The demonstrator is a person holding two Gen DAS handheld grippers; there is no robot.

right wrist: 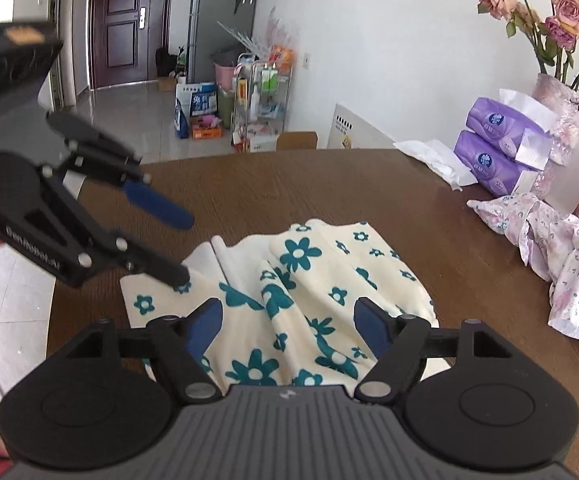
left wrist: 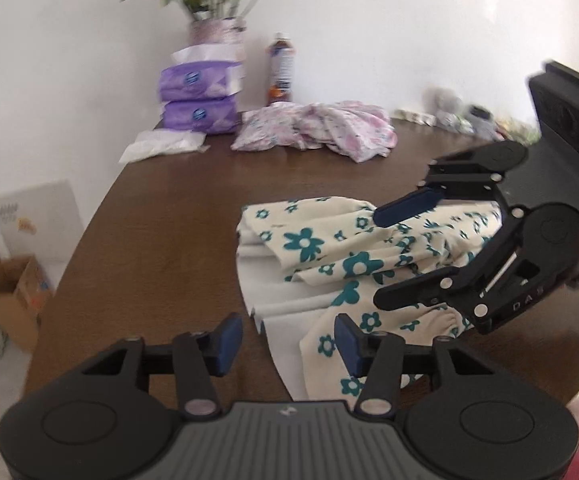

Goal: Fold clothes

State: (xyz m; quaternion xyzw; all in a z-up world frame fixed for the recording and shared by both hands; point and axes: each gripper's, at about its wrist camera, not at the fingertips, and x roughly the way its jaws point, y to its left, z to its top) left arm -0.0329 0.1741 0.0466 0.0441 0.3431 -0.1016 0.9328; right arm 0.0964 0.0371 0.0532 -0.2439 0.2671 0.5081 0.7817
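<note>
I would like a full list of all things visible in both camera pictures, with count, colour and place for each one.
floral garment: one, cream with teal flowers, rumpled on the table, under both grippers.
pink garment: one, pale pink print, crumpled at the table's far side.
table: one, dark brown wood.
tissue packs: two, purple, stacked by the wall.
vase of roses: one, pink, behind the packs.
bottle: one, brown with white label, beside the vase.
white wrapper: one, on the table corner.
cardboard box: one, brown, on the floor.
wire rack: one, filled with goods, against the wall.
door: one, dark brown, far back.
left gripper: black with blue pads, open above the garment.
right gripper: the same, open.
</note>
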